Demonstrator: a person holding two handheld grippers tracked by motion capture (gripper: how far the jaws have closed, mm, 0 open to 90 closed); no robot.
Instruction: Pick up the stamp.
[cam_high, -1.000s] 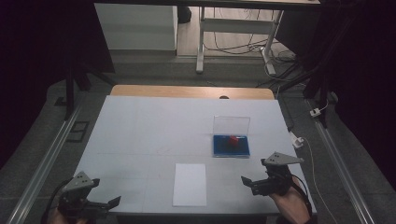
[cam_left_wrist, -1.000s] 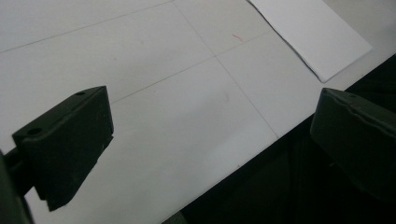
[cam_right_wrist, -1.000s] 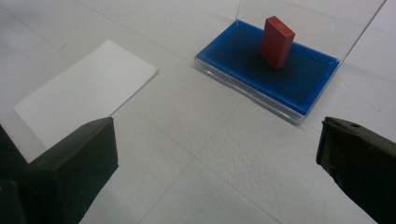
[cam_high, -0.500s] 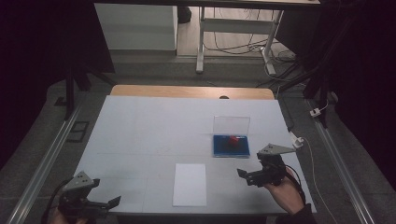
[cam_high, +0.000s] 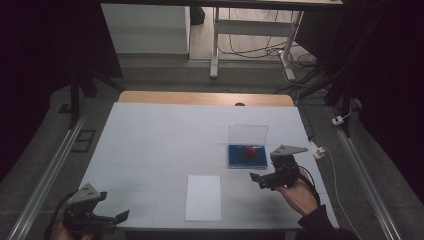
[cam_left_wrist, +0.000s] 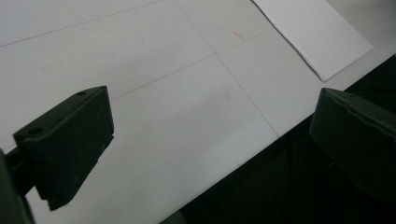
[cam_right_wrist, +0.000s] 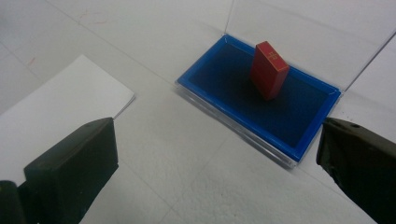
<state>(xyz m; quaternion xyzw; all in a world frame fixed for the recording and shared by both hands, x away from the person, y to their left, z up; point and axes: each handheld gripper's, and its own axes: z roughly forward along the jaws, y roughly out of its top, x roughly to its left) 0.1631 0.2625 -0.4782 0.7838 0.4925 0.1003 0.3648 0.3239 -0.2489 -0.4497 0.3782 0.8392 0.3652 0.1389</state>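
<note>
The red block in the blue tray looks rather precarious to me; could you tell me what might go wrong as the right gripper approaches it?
The red block stands tilted in the blue tray, so a jaw of the open right gripper might topple it. The upright clear lid behind leaves little room and could be knocked.

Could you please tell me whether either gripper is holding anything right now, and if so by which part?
Nothing is held: the left gripper and right gripper are both open and empty.
</note>
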